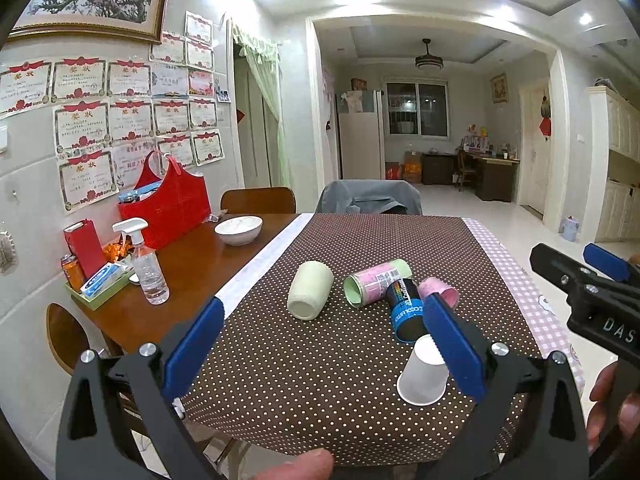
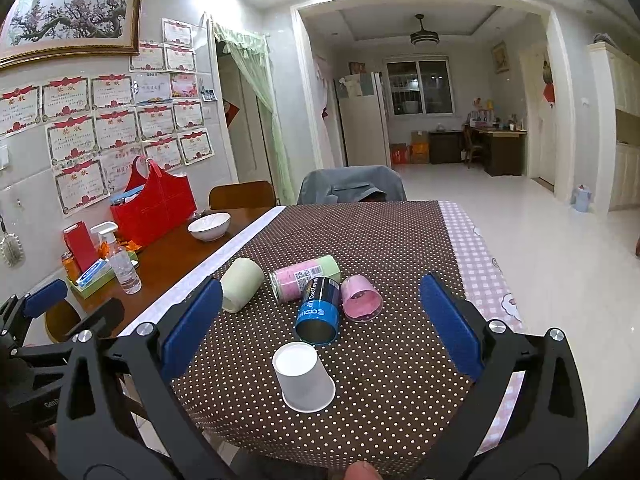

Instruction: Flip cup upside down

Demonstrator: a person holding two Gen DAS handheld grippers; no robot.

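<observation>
A white paper cup (image 2: 303,377) stands upside down, mouth on the brown dotted tablecloth (image 2: 380,240), near the table's front edge. In the left wrist view the cup (image 1: 422,374) sits partly behind my left gripper's right finger. My left gripper (image 1: 320,336) is open and empty, held above the front of the table. My right gripper (image 2: 320,308) is open and empty, with the cup between and just below its fingers, apart from both pads. The right gripper also shows at the right edge of the left wrist view (image 1: 580,276).
Behind the cup lie a blue can (image 2: 318,312), a pink cup (image 2: 361,298), a pink-green can (image 2: 306,276) and a pale green cup (image 2: 239,289). A white bowl (image 2: 209,226), spray bottle (image 2: 120,264) and red bag (image 2: 154,206) stand on the bare wood at left.
</observation>
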